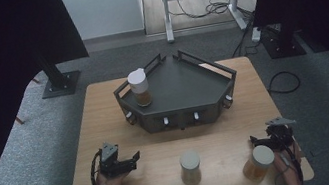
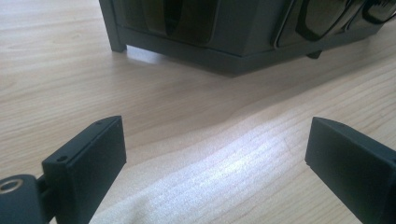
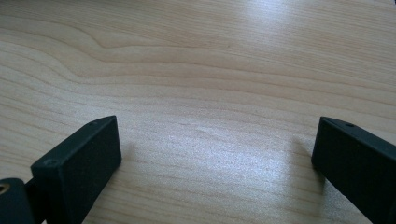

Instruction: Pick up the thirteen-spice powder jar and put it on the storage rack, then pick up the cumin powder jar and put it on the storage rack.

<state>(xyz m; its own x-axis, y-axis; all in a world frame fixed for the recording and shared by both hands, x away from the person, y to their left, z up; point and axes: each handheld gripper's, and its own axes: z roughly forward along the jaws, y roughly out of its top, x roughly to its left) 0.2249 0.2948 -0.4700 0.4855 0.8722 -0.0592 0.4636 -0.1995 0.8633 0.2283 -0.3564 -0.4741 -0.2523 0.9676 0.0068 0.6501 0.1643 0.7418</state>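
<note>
A: What sits on the worktop (image 1: 105, 112)?

B: A dark corner rack (image 1: 178, 95) at the middle, one white-lidded jar (image 1: 140, 87) on it. Two more jars stand in front: one (image 1: 190, 167) central, one (image 1: 259, 162) just beside the right tongs (image 1: 262, 141).

A: And the tongs?

B: Both gape, holding nothing. The left tongs (image 1: 135, 158) rest low, pointing toward the rack.
</note>
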